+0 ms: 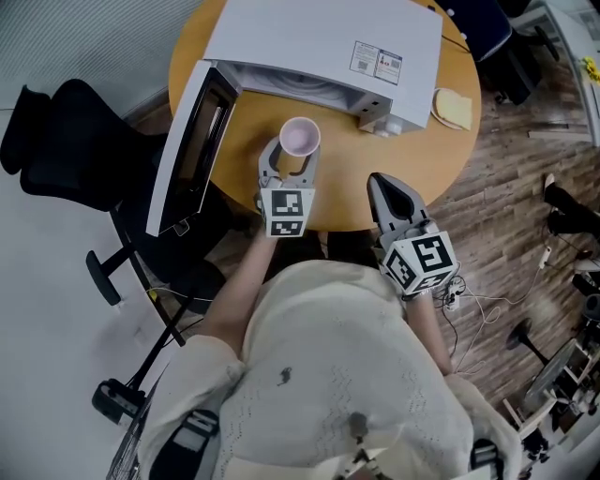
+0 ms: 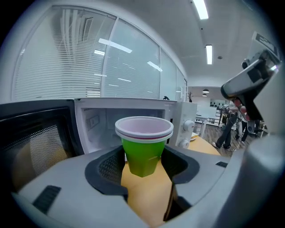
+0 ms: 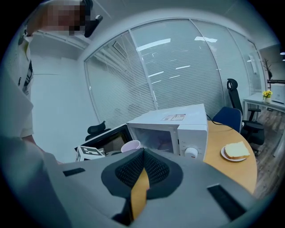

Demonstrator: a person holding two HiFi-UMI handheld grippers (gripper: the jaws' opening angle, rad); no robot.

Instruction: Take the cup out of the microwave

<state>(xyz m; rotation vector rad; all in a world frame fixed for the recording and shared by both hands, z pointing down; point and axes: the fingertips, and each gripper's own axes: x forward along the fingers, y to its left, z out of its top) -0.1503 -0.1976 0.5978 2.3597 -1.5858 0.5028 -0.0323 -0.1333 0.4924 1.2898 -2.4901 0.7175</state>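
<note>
A green cup (image 1: 300,138) with a pale pink inside hangs between the jaws of my left gripper (image 1: 292,156), which is shut on its sides. The cup (image 2: 143,153) is upright, lifted off the round wooden table (image 1: 412,178), in front of the white microwave (image 1: 319,47). The microwave's cavity (image 2: 133,120) looks empty behind it and its door (image 1: 192,150) stands swung open to the left. My right gripper (image 1: 380,181) hovers over the table's near edge, right of the cup, jaws shut (image 3: 141,153) with nothing between them. The right gripper view also shows the cup (image 3: 130,145).
A plate with a slice of bread (image 1: 453,108) lies right of the microwave. A black office chair (image 1: 75,141) stands left of the open door and a blue chair (image 1: 478,23) behind the table. Cables (image 1: 487,305) trail on the floor at right.
</note>
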